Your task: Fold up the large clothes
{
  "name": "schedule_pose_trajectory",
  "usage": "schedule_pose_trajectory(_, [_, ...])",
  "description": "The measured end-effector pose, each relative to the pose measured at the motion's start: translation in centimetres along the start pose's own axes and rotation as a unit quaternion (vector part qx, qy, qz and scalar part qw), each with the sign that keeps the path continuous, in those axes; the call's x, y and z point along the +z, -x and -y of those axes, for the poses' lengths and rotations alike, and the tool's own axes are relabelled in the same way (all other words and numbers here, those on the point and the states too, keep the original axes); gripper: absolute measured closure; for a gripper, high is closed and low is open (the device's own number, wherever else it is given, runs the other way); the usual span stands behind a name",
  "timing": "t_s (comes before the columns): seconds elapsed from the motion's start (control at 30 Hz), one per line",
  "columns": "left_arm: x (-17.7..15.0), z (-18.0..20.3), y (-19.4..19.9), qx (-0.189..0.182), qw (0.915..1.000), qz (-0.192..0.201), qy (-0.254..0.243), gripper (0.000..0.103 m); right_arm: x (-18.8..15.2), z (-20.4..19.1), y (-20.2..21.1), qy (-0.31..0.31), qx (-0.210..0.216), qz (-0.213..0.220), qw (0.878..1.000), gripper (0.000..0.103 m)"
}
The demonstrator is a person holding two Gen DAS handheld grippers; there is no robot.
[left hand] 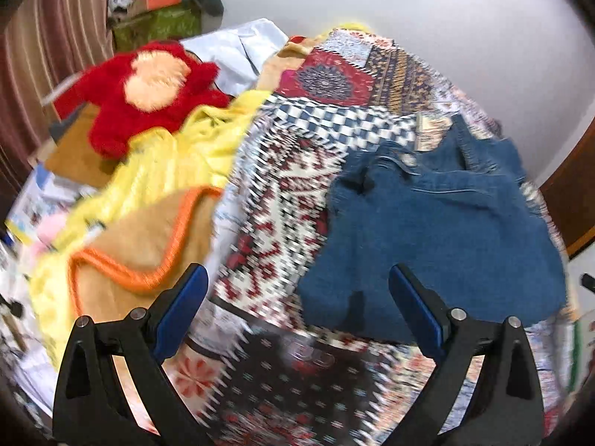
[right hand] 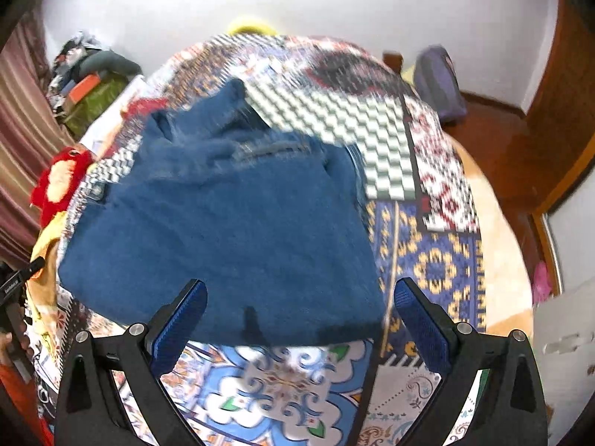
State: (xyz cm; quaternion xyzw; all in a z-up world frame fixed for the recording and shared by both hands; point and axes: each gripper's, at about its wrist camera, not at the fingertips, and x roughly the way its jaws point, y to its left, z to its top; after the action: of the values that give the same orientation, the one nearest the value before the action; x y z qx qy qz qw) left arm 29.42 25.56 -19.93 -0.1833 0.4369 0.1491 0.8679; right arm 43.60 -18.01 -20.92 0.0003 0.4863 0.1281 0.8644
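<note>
A pair of blue denim jeans [left hand: 438, 230] lies folded into a thick stack on the patchwork bedspread [left hand: 282, 193]. It also shows in the right wrist view [right hand: 230, 230], filling the middle. My left gripper [left hand: 297, 278] is open and empty, above the bedspread just left of the jeans' near edge. My right gripper [right hand: 301, 290] is open and empty, its jaws standing either side of the jeans' near edge, above it. Both views are blurred by motion.
A red plush toy [left hand: 148, 96], a yellow blanket [left hand: 174, 160] and a tan blanket with orange trim [left hand: 148, 238] lie left of the jeans. Boxes and clutter [left hand: 156, 7] stand at the far left. A purple bag [right hand: 438, 81] and wooden floor [right hand: 494, 141] are right of the bed.
</note>
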Motion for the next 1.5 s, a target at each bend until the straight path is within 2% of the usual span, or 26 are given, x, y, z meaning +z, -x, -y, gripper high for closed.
schedule_pose_trajectory(0.1, [-1.1, 0.7, -0.6, -0.06, 0.9973, -0.034, 0.023, 0.004, 0.9, -2.6, 1.3, 0.026, 0.01, 0.03, 0.999, 0.003])
schedule_pose_trajectory(0.27, [-3.6, 2.4, -3.2, -0.143, 0.9826, -0.096, 0.068, 0.004, 1.0, -6.8, 1.2, 0.074, 0.026, 0.043, 0.996, 0.003])
schedule_pose_trajectory(0.37, [-4.7, 3.0, -4.5, -0.166, 0.9746, -0.112, 0.101, 0.004, 0.5, -9.1, -0.7, 0.106, 0.021, 0.026, 0.994, 0.003])
schedule_pose_trajectory(0.43, [-5.0, 3.1, -5.6, -0.185, 0.9659, -0.125, 0.131, 0.004, 0.0, -9.9, -2.5, 0.113, 0.017, 0.0, 0.993, 0.003])
schedule_pose_trajectory(0.53, [-5.2, 3.1, -7.8, -0.232, 0.943, -0.151, 0.185, 0.004, -0.8, -10.4, -5.5, 0.119, 0.024, -0.048, 0.991, 0.003])
schedule_pose_trajectory(0.57, [-5.2, 3.2, -8.4, -0.239, 0.9378, -0.155, 0.199, 0.004, -1.0, -10.3, -6.3, 0.118, 0.024, -0.06, 0.991, 0.003])
schedule_pose_trajectory(0.63, [-4.7, 3.6, -9.3, -0.241, 0.9353, -0.152, 0.21, 0.004, -1.5, -10.1, -7.4, 0.117, 0.024, -0.071, 0.99, 0.003])
schedule_pose_trajectory(0.73, [-3.8, 4.2, -10.1, -0.244, 0.935, -0.139, 0.217, 0.004, -1.5, -9.9, -7.5, 0.116, 0.03, -0.068, 0.99, 0.002])
schedule_pose_trajectory(0.83, [-2.5, 4.8, -11.1, -0.237, 0.9392, -0.115, 0.22, 0.004, -1.3, -9.7, -7.7, 0.112, 0.036, -0.07, 0.991, 0.002])
schedule_pose_trajectory(0.93, [-1.6, 5.5, -11.9, -0.206, 0.9439, -0.092, 0.241, 0.004, -1.2, -9.5, -8.0, 0.107, 0.04, -0.069, 0.991, 0.002])
schedule_pose_trajectory(1.0, [-1.0, 6.1, -11.8, -0.179, 0.9511, -0.073, 0.24, 0.005, -1.2, -9.6, -8.1, 0.106, 0.041, -0.069, 0.991, 0.002])
schedule_pose_trajectory(1.1, [-0.3, 7.1, -10.8, -0.138, 0.965, -0.043, 0.219, 0.024, -1.1, -9.6, -7.9, 0.104, 0.041, -0.072, 0.991, 0.002])
schedule_pose_trajectory(1.13, [-0.1, 7.2, -10.1, -0.127, 0.9683, -0.026, 0.214, 0.035, -1.1, -9.6, -7.9, 0.103, 0.04, -0.073, 0.991, 0.002])
schedule_pose_trajectory(1.23, [0.5, 6.5, -8.4, -0.121, 0.9693, 0.005, 0.214, 0.062, -0.8, -9.4, -7.5, 0.097, 0.04, -0.074, 0.992, 0.002])
schedule_pose_trajectory(1.33, [1.4, 5.6, -7.3, -0.131, 0.9673, 0.03, 0.215, 0.066, -0.3, -9.2, -6.9, 0.094, 0.035, -0.069, 0.993, 0.002])
schedule_pose_trajectory(1.5, [2.9, 5.0, -2.0, -0.12, 0.9725, 0.102, 0.172, 0.069, 1.0, -10.0, -5.1, 0.088, 0.044, -0.048, 0.994, 0.002])
